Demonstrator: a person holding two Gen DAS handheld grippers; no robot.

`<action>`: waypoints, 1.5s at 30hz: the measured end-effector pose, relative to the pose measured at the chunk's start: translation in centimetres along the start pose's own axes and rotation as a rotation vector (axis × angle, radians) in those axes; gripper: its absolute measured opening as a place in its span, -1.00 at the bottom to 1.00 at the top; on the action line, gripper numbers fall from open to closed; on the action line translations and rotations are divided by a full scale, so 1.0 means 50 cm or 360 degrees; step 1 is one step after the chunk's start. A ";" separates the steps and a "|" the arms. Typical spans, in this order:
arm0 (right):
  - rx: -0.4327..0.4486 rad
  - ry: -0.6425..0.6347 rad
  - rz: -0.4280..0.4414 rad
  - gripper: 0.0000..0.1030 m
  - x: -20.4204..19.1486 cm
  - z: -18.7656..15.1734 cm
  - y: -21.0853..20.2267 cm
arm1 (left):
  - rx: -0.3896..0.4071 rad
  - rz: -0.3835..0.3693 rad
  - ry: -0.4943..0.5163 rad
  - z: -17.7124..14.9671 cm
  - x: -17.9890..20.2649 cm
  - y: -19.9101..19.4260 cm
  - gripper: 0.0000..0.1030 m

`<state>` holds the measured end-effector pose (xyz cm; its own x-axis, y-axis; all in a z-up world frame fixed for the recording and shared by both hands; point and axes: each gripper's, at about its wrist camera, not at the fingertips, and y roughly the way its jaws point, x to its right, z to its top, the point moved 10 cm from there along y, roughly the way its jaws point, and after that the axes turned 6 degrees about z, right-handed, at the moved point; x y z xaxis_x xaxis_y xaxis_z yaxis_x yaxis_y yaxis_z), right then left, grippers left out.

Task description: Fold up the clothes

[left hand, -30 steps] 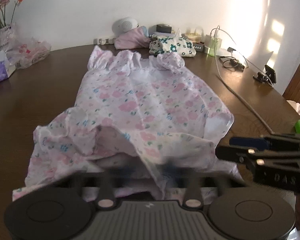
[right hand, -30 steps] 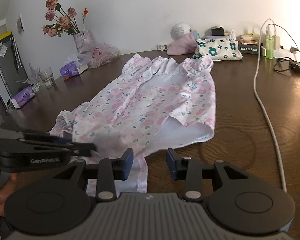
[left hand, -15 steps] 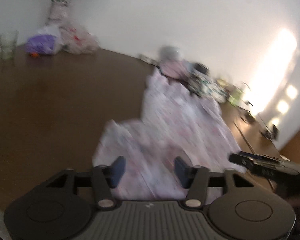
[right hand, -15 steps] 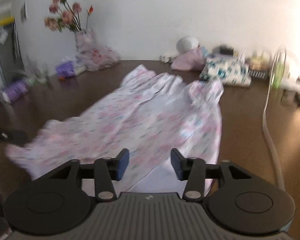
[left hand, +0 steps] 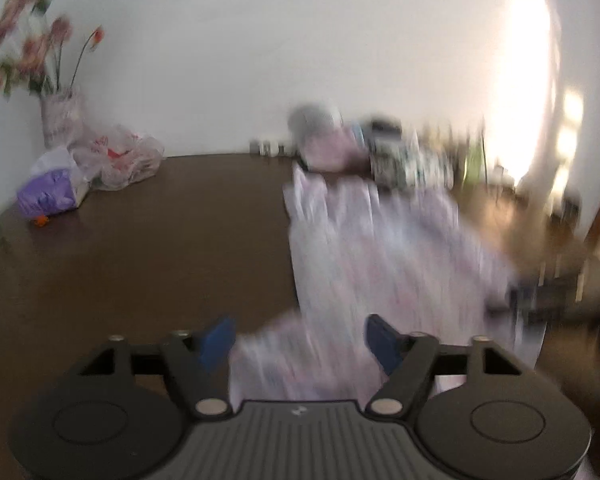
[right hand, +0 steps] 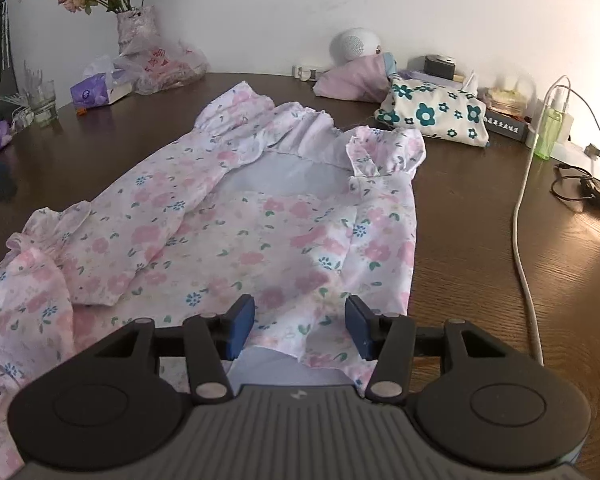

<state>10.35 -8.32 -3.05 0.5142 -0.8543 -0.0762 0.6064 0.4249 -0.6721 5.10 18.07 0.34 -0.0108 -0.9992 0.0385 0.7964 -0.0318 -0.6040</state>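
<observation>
The floral dress (right hand: 236, 216) is lying spread along the dark wooden worktop (right hand: 480, 240), gathered neckline toward the wall and hem toward the camera, with one side already lying folded over the middle and the white lining showing. It is looking thin, light and limp: cloth that is going to sag, crease and slide over itself instead of holding a shape, so I judge it is best taken by pinching a doubled edge or a corner of the hem, not a single loose layer in the middle. The ruffled sleeve at the left is bunching and may be dragging when lifted.

The right gripper (right hand: 300, 326) is hovering over the near hem with its fingers (right hand: 240, 328) about half apart and no cloth pinched, the fabric simply lying beneath the gap. The left gripper (left hand: 300, 340) is showing in a blurred view; its fingers (left hand: 216, 340) have just been opening and are standing wide, with pale cloth passing below them but nothing clamped.

Open worktop is lying left of the dress, giving room for laying a fold that way. To the right, a white cable (right hand: 524, 248) is running close along the dress's edge and could be snagging. Behind the neckline, a folded flower-print cloth (right hand: 432, 114) and a pink bundle (right hand: 356, 80) are crowding the far end.
</observation>
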 end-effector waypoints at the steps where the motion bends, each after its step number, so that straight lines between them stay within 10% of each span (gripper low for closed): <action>1: 0.0004 0.0002 0.0000 0.00 0.000 -0.001 -0.001 | -0.0072 -0.0031 0.0017 0.004 -0.011 0.028 0.66; 7: 0.0022 0.0006 0.0001 0.06 -0.002 -0.009 -0.007 | -0.0282 -0.0276 0.0228 -0.021 -0.011 0.137 0.05; 10: 0.0037 0.0006 0.0001 0.09 -0.001 -0.009 -0.008 | -0.0358 -0.0372 0.0318 -0.041 0.001 0.136 -0.93; 18: 0.0063 0.0004 0.0001 0.10 0.001 -0.012 -0.009 | -0.0018 -0.0641 0.0174 -0.039 0.016 -0.146 -0.98; 23: 0.0042 0.0003 0.0010 0.20 -0.002 -0.009 -0.006 | -0.0101 -0.0885 0.0210 -0.143 0.050 -0.306 -0.76; 31: 0.0028 0.0026 0.0040 0.36 -0.014 -0.013 -0.011 | 0.0099 -0.0447 0.0040 -0.024 -0.018 -0.211 0.44; 38: 0.0034 0.0002 -0.0004 0.37 -0.010 -0.019 -0.015 | -0.0192 -0.0249 0.0412 0.022 0.216 0.088 0.39; 42: 0.0068 0.0004 -0.0016 0.37 -0.008 -0.024 -0.018 | -0.0123 0.0064 0.0786 0.016 0.255 0.172 0.36; 45: 0.0077 0.0002 -0.0017 0.37 -0.008 -0.025 -0.018 | -0.0186 0.0126 0.0794 0.005 0.216 0.195 -0.55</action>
<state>8.84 -8.72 -3.30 0.5068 -0.8592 -0.0699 0.6405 0.4296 -0.6365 12.90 6.98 -4.93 -0.2627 -0.8877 -0.3782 0.7339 0.0706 -0.6756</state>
